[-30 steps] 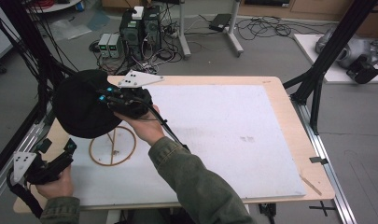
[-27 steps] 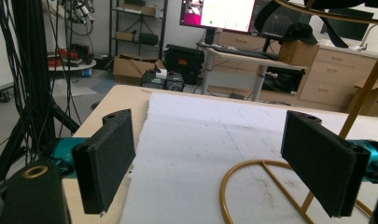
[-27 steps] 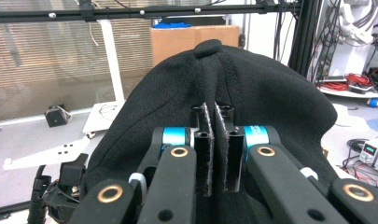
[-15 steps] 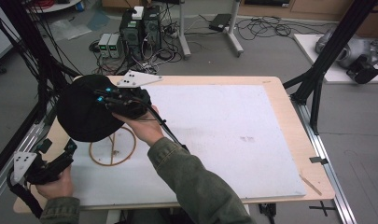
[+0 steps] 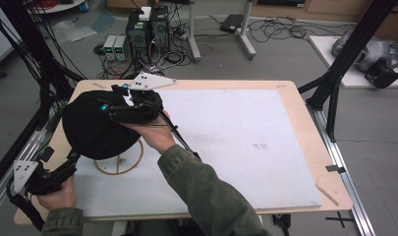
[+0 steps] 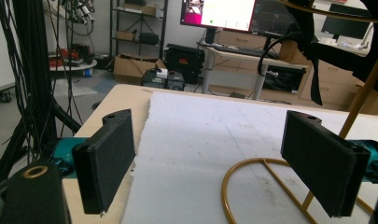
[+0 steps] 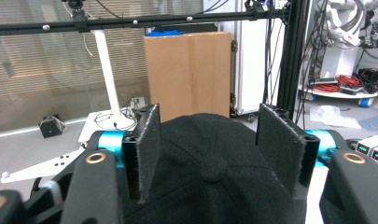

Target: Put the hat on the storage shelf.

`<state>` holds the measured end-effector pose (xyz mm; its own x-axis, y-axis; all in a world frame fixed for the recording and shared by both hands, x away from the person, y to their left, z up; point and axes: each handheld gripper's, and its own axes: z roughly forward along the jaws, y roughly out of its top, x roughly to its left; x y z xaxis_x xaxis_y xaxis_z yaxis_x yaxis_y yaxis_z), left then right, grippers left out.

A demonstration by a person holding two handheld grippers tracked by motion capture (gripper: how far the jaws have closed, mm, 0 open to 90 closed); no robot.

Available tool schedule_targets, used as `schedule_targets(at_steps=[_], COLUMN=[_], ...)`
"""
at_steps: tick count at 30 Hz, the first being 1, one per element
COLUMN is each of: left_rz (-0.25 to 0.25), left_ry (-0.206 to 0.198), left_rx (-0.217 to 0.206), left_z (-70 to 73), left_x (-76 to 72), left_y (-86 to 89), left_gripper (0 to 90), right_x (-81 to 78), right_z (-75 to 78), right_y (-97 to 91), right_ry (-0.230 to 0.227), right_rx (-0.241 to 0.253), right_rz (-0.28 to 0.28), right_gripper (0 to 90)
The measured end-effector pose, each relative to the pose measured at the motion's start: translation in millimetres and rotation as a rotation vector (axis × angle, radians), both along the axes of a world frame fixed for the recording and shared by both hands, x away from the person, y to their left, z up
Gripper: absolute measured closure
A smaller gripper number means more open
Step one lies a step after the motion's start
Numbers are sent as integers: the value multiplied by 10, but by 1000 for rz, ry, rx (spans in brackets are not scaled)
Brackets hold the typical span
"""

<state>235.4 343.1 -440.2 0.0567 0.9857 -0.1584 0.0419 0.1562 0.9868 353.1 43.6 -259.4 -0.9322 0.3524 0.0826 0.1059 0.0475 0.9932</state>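
From the high view I get even, soft overhead light on the counter [image 5: 304, 147], with faint shadows and no glare on the white mat [image 5: 236, 142]. The black cap [image 5: 91, 130] reads as a near-featureless dark mass. Both gripper views are slightly soft; a bright monitor [image 6: 219, 13] glows behind.

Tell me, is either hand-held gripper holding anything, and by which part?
The right hand-held gripper sits open over the black cap's crown, not visibly clamping it. The left holds nothing.
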Motion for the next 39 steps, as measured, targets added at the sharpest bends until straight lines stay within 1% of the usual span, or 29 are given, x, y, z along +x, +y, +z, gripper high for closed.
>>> schedule_targets(at_steps=[1,3,4,5,6,7,8,10,12,13,14,22,23,24,26,31,33,36,37,39], left_rz=[0,1,0,0,0,-1,-1,-1,-1,-1,-2,-2,-2,-1,-1,-2,-5,-6,-5,-6], left_ry=[0,0,0,0,0,1,1,1,3,4,3,3,4,6,5,2,6,7,8,8], left_rx=[0,1,1,1,1,2,2,3,4,4,4,6,6,7,7,7,8,8,9,7], left_z=[0,0,0,0,0,0,0,1,0,0,-1,1,0,-1,-1,0,-2,-2,-1,-1], left_x=[0,0,0,0,1,0,0,0,1,3,3,5,8,10,10,17,21,24,24,23], left_y=[0,0,-1,-1,-2,-2,-2,-3,-3,-3,-3,-6,-6,-5,-7,-17,-18,-19,-19,-19], left_gripper=[177,177,177,177,177,177,178,178,178,177,177,177,177,178,177,178,178,177,178,178], right_x=[0,7,13,13,14,15,15,19,16,21,21,34,34,40,48,55,39,20,1,-5], right_z=[0,3,1,1,-3,-5,-5,-14,-19,-36,-36,-125,-125,-141,-152,-156,-163,-179,-214,-242], right_y=[0,-21,-42,-42,-58,-63,-63,-104,-117,-153,-153,-361,-361,-406,-452,-545,-612,-653,-715,-774], right_ry=[0,3,5,5,2,3,3,0,-1,1,1,-7,-7,-5,2,1,-3,-10,-16,-11], right_rx=[0,-4,-7,-7,-16,-19,-19,-35,-34,-44,-44,-46,-46,-46,-44,-38,-38,-42,-46,-53], right_rz=[0,-20,-38,-38,-64,-72,-72,-88,-93,-104,-104,-164,-164,-176,-181,-202,-205,-206,-214,-219], right_gripper=[382,345,297,297,243,222,222,208,202,193,193,177,177,174,173,162,148,147,145,143])
